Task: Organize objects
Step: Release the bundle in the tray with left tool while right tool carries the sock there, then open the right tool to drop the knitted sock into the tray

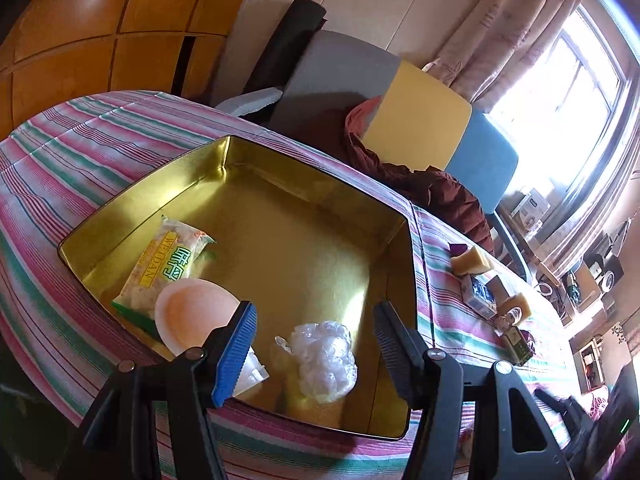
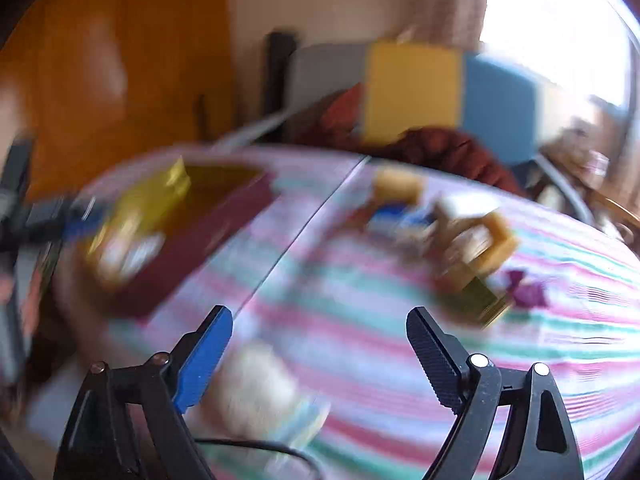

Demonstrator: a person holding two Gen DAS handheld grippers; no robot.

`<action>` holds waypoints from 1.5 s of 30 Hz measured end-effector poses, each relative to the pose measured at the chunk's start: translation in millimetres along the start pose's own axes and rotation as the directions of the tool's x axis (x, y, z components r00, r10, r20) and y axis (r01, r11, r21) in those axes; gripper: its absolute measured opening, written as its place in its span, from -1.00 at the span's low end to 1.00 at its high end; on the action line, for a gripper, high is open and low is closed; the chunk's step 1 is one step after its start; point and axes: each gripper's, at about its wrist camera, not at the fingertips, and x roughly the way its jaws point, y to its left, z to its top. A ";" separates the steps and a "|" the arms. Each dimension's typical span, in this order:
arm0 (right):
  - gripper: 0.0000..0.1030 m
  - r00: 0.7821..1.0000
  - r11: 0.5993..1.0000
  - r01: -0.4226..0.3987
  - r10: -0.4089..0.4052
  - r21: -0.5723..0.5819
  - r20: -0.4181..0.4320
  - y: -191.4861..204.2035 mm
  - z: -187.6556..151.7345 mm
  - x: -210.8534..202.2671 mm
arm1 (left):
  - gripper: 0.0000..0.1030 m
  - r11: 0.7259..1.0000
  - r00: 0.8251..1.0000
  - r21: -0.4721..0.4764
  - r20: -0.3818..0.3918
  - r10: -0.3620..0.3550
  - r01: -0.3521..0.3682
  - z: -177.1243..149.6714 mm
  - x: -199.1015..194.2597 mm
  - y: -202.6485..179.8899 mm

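Observation:
A gold tin box (image 1: 320, 184) sits open on the striped table. Inside lie a yellow snack packet (image 1: 164, 268), a peach round pad (image 1: 192, 316) and a clear crumpled wrapper (image 1: 324, 360). My left gripper (image 1: 312, 328) is open and empty over the box's near edge, above the wrapper. In the blurred right wrist view my right gripper (image 2: 320, 332) is open and empty above the cloth. The box (image 2: 188, 232) is at its left. Loose items (image 2: 460, 240) lie ahead at the right.
On the cloth right of the box lie yellow sponge blocks (image 1: 472, 260), a small blue-white carton (image 1: 480, 296) and a green packet (image 1: 518, 344). A sofa with grey, yellow and blue cushions (image 1: 416, 120) and a dark red jacket (image 1: 436, 192) stands behind the table.

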 end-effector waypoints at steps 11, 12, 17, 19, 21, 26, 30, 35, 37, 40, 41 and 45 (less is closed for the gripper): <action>-0.19 0.977 0.980 -0.200 0.199 -0.002 -0.079 43.7 -7.5 24.7 | 0.20 1.000 0.999 0.006 0.032 0.002 -0.002 4.8 -9.2 -0.9; -0.19 0.976 0.979 -0.203 0.202 0.003 -0.079 44.7 -5.7 23.8 | 0.20 1.000 0.999 0.001 0.036 0.004 -0.004 7.1 -9.7 0.8; -0.19 0.980 0.979 -0.198 0.199 0.040 -0.012 42.3 20.6 12.5 | 0.20 0.999 0.997 -0.043 0.068 0.035 -0.032 19.9 -16.5 18.0; -0.19 0.979 0.979 -0.200 0.199 0.024 0.034 46.3 44.1 8.5 | 0.20 0.996 0.996 -0.075 0.078 0.046 -0.040 24.8 -19.2 27.2; -0.19 0.976 0.978 -0.208 0.207 0.004 0.065 54.2 65.1 6.9 | 0.20 0.993 0.994 -0.101 0.084 0.067 -0.059 29.7 -22.1 35.6; -0.19 0.969 0.973 -0.220 0.225 -0.063 0.101 92.1 114.9 17.3 | 0.20 0.984 0.989 -0.156 0.107 0.103 -0.086 37.3 -31.9 53.4; -0.18 0.967 0.969 -0.244 0.246 -0.042 0.066 115.6 143.0 44.2 | 0.20 0.982 0.987 -0.168 0.117 0.110 -0.089 40.2 -37.5 59.1; -0.18 0.964 0.963 -0.268 0.267 -0.023 -0.010 139.5 157.1 84.4 | 0.20 0.977 0.984 -0.190 0.128 0.122 -0.096 43.9 -42.1 65.9; -0.16 0.960 0.961 -0.277 0.276 -0.007 -0.038 146.9 159.2 97.2 | 0.20 0.975 0.984 -0.202 0.130 0.123 -0.095 44.7 -42.9 69.5; -0.06 0.955 0.956 -0.292 0.293 0.030 -0.045 151.9 160.6 108.5 | 0.20 0.972 0.984 -0.211 0.123 0.126 -0.098 44.8 -42.8 73.7; 0.08 0.957 0.957 -0.287 0.289 0.038 -0.033 151.8 161.1 107.8 | 0.20 0.972 0.984 -0.213 0.121 0.128 -0.100 44.5 -42.7 74.5; 0.28 0.965 0.964 -0.262 0.260 0.054 0.040 146.6 155.6 92.4 | 0.20 0.971 0.984 -0.213 0.118 0.132 -0.105 43.5 -41.3 75.6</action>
